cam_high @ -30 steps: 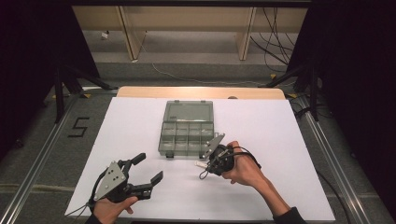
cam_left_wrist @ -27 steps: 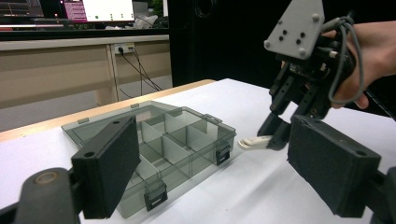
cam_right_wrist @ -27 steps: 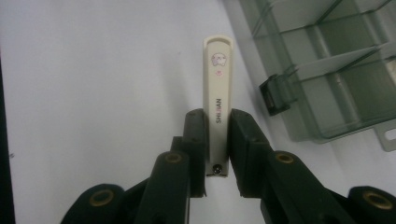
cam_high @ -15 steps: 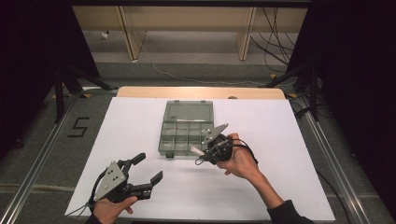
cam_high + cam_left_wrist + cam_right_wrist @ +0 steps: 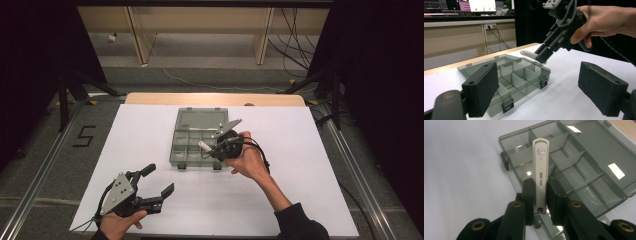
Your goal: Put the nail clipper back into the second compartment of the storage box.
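Observation:
A smoky grey compartment box [image 5: 186,150] lies open on the white table, lid folded back; its cells [image 5: 586,170] look empty. My right gripper [image 5: 212,149] hovers over the box's front right part, shut on a slim white stick-shaped piece [image 5: 541,157] with a small print and lettering. The piece [image 5: 204,146] points toward the box's middle. The left gripper view shows the right gripper [image 5: 545,53] and the white piece [image 5: 527,54] just above the box [image 5: 511,75]. My left gripper [image 5: 159,180] stands open at the front left with nothing between its pads [image 5: 482,90].
The white sheet [image 5: 310,165] covers a wooden table whose far edge [image 5: 215,98] shows behind the box. Metal rails [image 5: 45,165] run along both sides. A cable trails from the right gripper over the person's wrist.
The right gripper has lifted from the table beside the box and moved over its front right cells with the white piece in it. The left gripper has stayed put.

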Demonstrator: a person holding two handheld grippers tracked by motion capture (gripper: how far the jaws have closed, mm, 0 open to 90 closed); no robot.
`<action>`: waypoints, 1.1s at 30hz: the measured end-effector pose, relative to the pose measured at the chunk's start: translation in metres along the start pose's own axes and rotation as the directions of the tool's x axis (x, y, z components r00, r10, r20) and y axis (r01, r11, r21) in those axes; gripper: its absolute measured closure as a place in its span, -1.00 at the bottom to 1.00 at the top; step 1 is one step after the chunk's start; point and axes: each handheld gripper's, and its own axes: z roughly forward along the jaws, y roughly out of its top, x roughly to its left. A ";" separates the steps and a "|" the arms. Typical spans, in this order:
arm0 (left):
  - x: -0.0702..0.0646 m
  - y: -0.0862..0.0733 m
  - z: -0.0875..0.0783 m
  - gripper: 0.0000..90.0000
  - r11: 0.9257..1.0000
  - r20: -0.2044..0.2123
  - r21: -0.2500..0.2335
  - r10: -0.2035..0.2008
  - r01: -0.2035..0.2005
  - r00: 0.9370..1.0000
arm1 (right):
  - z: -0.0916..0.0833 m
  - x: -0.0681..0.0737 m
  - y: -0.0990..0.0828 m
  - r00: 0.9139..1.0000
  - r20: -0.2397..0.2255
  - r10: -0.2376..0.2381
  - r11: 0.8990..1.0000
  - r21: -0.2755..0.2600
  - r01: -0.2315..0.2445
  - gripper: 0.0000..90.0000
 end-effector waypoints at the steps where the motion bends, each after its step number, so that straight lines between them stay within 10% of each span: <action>1: 0.000 0.000 0.000 -0.64 1.000 0.001 0.000 -0.006 0.006 1.000 | 0.001 -0.001 0.002 1.000 0.002 0.006 1.000 -0.004 -0.006 0.72; 33: 0.001 0.001 0.000 -0.65 1.000 0.012 -0.016 -0.009 0.009 1.000 | 0.059 -0.019 0.043 0.984 0.042 0.175 0.984 -0.053 -0.172 0.72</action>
